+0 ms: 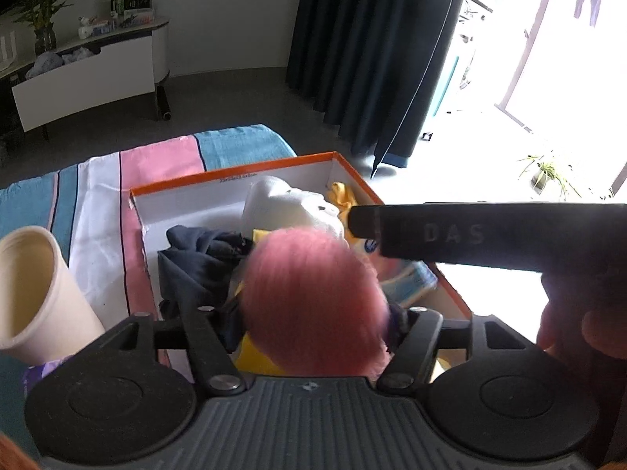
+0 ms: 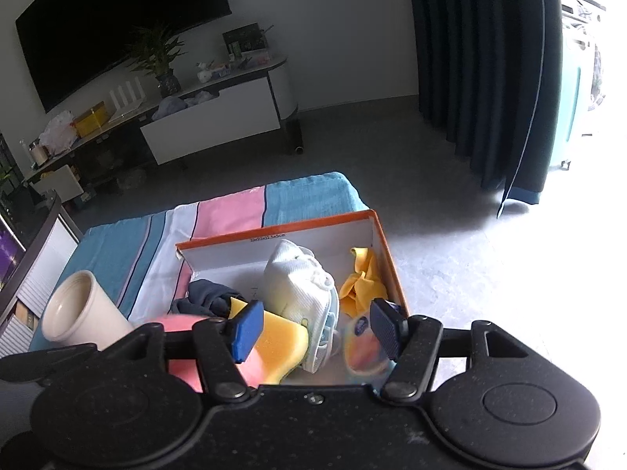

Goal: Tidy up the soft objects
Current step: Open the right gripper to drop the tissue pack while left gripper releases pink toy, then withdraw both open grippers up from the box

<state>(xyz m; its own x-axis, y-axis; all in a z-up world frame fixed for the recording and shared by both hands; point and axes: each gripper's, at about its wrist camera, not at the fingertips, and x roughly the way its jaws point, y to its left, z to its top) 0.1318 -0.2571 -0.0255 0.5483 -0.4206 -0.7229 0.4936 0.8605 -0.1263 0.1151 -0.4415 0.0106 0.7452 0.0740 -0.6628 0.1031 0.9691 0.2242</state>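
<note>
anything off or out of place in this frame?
One thing: the cream cup lies tipped on its side on the striped blanket, left of the orange box, mouth open. Nothing spilled that I can see. Soft items are piled loosely in the box.

The box (image 2: 376, 231) stands on the bed (image 2: 235, 211). In it the cap (image 2: 298, 278) is central, the cloth (image 2: 360, 274) at 3 o'clock. The cup (image 2: 82, 309) lies outside at 9 o'clock.
</note>
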